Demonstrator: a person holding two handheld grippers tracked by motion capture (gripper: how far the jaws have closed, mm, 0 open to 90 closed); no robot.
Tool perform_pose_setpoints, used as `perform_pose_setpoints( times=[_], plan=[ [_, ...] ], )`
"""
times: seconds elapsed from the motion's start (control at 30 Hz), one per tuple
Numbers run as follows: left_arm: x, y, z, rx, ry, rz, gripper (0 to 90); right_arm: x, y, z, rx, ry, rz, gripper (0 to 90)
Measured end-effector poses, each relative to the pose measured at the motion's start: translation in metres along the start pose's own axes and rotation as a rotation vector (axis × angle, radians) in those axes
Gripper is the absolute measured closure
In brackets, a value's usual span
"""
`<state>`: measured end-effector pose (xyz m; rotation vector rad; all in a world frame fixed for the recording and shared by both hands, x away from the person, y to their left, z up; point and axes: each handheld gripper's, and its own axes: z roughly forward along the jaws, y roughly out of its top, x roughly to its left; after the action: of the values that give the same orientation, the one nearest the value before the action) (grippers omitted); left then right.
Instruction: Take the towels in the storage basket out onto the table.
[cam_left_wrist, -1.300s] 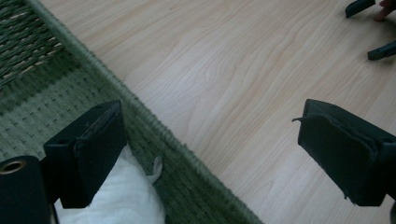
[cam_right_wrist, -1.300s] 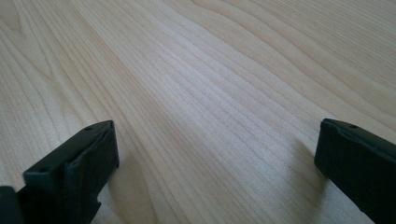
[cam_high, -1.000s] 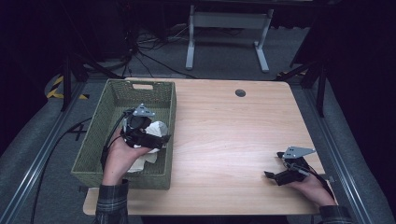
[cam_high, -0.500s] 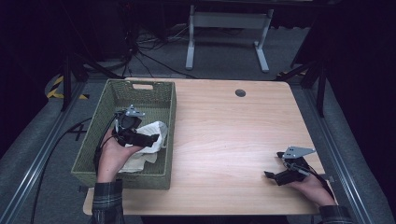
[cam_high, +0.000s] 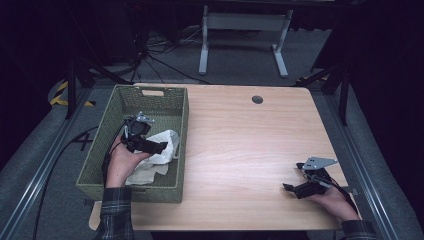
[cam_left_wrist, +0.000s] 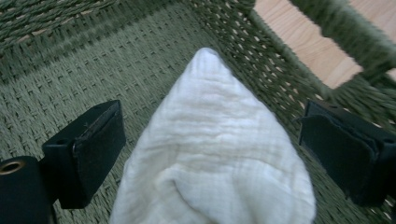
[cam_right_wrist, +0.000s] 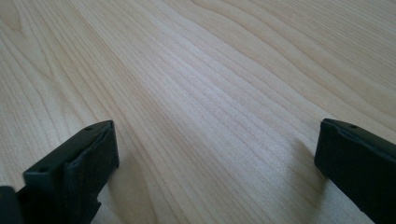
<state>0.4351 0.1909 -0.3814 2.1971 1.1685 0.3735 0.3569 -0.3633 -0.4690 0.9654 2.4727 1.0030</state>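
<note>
Wooden table (cam_high: 240, 150), light grain, round grommet hole (cam_high: 257, 99) near its far edge. Green woven basket (cam_high: 100, 165) sits on the table's left side, long axis running away from the person, handle cutout in the far wall; in the left gripper view the near wall cutout shows table wood through it. Inside the basket: white cloth (cam_high: 155, 155), crumpled, lying against the right wall toward the near half of the basket, resting on the woven floor. Left hand (cam_high: 122, 160) is down inside the basket holding the left gripper (cam_high: 155, 147), which points right toward the cloth. Left gripper view: jaws spread wide, one black pad on each side, cloth (cam_left_wrist: 210, 154) bunched up in a peak between them; pads stand clear of the fabric on both sides, nothing clamped. Cloth looks like a gauzy weave, folds running across it. Right hand (cam_high: 332, 200) rests at the table's near right corner holding the right gripper (cam_high: 295, 189), grey three-cornered plate on top, jaws pointing left along the tabletop, well apart from the basket. Right gripper view: jaws also wide apart, bare wood (cam_right_wrist: 210, 93) between them, gripper low over the surface, pads casting shadows on the grain. Plaid sleeves visible at both wrists in the high view. Cable trails from the left gripper over the basket's left side.
</note>
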Motion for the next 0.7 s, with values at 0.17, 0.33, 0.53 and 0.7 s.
perform_pose_setpoints(
  times=[0.17,0.33,0.53,0.7],
  plan=[
    [0.007,-0.003,0.012,0.014,0.020,-0.004,11.5,0.000,0.000,0.000,0.000,0.000,0.000,0.0],
    [0.012,-0.006,0.020,0.034,0.028,-0.043,15.2,0.000,0.000,0.000,0.000,0.000,0.000,0.0],
    [0.015,-0.008,0.028,0.080,0.020,-0.063,15.9,0.000,0.000,0.000,0.000,0.000,0.000,0.0],
    [0.015,-0.009,0.033,0.120,0.026,-0.058,25.6,0.000,0.000,0.000,0.000,0.000,0.000,0.0]
  ],
)
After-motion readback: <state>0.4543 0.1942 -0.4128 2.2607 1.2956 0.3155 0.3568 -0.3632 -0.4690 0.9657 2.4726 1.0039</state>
